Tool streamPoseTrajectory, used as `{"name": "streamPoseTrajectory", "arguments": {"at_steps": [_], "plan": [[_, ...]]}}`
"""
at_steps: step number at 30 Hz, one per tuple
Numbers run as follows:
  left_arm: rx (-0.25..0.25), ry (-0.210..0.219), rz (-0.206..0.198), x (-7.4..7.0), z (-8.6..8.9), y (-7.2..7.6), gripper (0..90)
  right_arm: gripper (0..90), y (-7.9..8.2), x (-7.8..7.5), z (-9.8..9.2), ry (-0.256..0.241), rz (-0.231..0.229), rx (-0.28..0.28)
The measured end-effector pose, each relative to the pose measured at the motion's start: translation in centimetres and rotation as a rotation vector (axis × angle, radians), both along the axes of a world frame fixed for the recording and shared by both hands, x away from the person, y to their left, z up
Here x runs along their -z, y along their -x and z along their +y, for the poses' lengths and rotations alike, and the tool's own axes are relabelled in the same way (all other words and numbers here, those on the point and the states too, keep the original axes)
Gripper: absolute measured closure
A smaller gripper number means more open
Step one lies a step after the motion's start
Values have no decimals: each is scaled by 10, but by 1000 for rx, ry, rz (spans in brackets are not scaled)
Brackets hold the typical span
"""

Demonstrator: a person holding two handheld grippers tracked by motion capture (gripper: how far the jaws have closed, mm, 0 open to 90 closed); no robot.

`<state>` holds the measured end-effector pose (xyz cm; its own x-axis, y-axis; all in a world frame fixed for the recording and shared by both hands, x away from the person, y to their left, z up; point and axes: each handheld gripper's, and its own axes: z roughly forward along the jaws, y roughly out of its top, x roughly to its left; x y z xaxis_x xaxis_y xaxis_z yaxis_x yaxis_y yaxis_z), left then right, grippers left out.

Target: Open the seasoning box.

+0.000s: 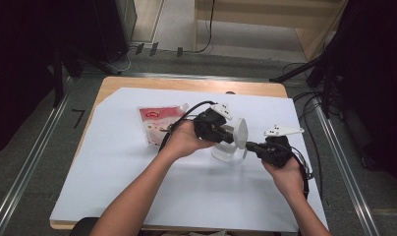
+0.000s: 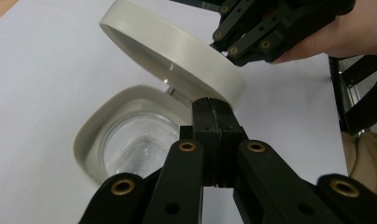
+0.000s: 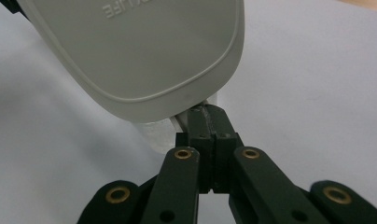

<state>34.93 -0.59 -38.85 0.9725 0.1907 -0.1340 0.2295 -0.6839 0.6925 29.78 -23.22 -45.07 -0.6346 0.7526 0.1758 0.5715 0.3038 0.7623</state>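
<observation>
Toward the right of the surface's (image 1: 137,196) near half, a hand grips the right gripper (image 1: 253,146), its black jaws pinched together on the edge of a white plastic lid (image 1: 240,132). From the right gripper view that lid (image 3: 144,51) looks smooth and matt, a rounded square with a raised lip running round its border; embossed letters sit at its top edge, upside down and cut off, reading something like "LIFE". The right gripper's (image 3: 206,122) jaws meet with just the lid's rim between them.

Just left of it, the other hand holds the left gripper (image 1: 232,132), which reaches in from the left and closes on the lid's opposite rim. In the left gripper view the jaws are pressed tight together at the lid's (image 2: 177,51) thick, cream-white wall, which is tilted up on edge, and the left gripper (image 2: 214,109) bites its lower edge.

Below the raised lid stands the container (image 1: 223,152), near the middle of the surface. It is a clear, glassy bowl (image 2: 130,144) with a white rounded-square collar; whether anything lies inside I cannot tell.

Farther back and to the left, a flat red-and-white plastic packet (image 1: 157,123) lies on the white sheet, its print too small to read.
</observation>
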Motion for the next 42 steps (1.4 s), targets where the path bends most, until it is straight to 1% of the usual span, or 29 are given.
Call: {"name": "streamPoseTrajectory", "arguments": {"at_steps": [4, 7, 9, 10, 11, 14, 15, 17, 18, 19, 20, 22, 23, 24, 25, 27, 28, 29, 32, 34, 35, 37, 38, 40, 42], "plan": [[12, -14, -3, 0, -9, 3, 900, 900, 2, 1, -2, -7, 12, 3], [24, -16, -4, 0, -14, 3, 900, 900, 5, 1, -3, -14, 20, 2], [30, -23, -6, 0, -15, 4, 900, 900, 7, 2, -4, -19, 25, 1], [26, -26, -5, 0, -15, 4, 900, 900, 8, 2, -5, -24, 25, 1], [20, -24, 1, 1, -14, 4, 896, 900, 9, 2, -5, -30, 36, 2], [12, -16, 17, 0, -6, 4, 867, 900, 14, 4, -6, -39, 44, -2], [7, -21, 26, 0, -3, 3, 850, 900, 15, 4, -6, -42, 51, -9], [-7, -13, 29, -1, 3, 4, 819, 900, 18, 6, -4, -43, 57, -12], [-7, -13, 29, -1, 3, 4, 803, 900, 19, 8, -3, -43, 59, -15], [-23, 9, 45, -2, 10, 4, 787, 900, 20, 9, -1, -43, 67, -20], [-28, 14, 51, -2, 13, 5, 769, 900, 21, 11, 1, -39, 71, -24], [-38, 17, 52, -1, 19, 6, 714, 900, 21, 15, 5, -31, 74, -29], [-50, 15, 47, -1, 21, 8, 690, 900, 20, 17, 7, -27, 75, -29], [-50, 14, 46, 0, 23, 8, 672, 900, 19, 19, 9, -23, 76, -27], [-55, 3, 40, 0, 25, 8, 656, 900, 18, 21, 9, -13, 69, -26], [-68, 17, 29, 0, 30, 9, 637, 900, 15, 23, 10, -7, 66, -19], [-77, 27, 28, -1, 32, 9, 626, 900, 14, 24, 9, -7, 68, -22], [-73, 33, 32, -1, 34, 9, 619, 900, 13, 25, 9, -13, 78, -24], [-88, 39, 20, -1, 40, 10, 560, 900, 12, 27, 9, 3, 78, -30], [-94, 43, 26, -1, 41, 11, 530, 900, 12, 28, 9, 2, 78, -31], [-112, 44, 38, 1, 46, 12, 518, 900, 11, 27, 7, 5, 75, -27], [-117, 44, 49, 2, 52, 13, 524, 900, 10, 27, 4, 6, 75, -16], [-123, 44, 45, 2, 55, 15, 522, 900, 8, 27, 1, 5, 75, -11], [-147, 44, 52, 3, 62, 16, 513, 900, 6, 28, -4, -3, 76, 6], [-166, 53, 47, 3, 69, 18, 509, 900, 3, 27, -7, -6, 76, 15]]}}
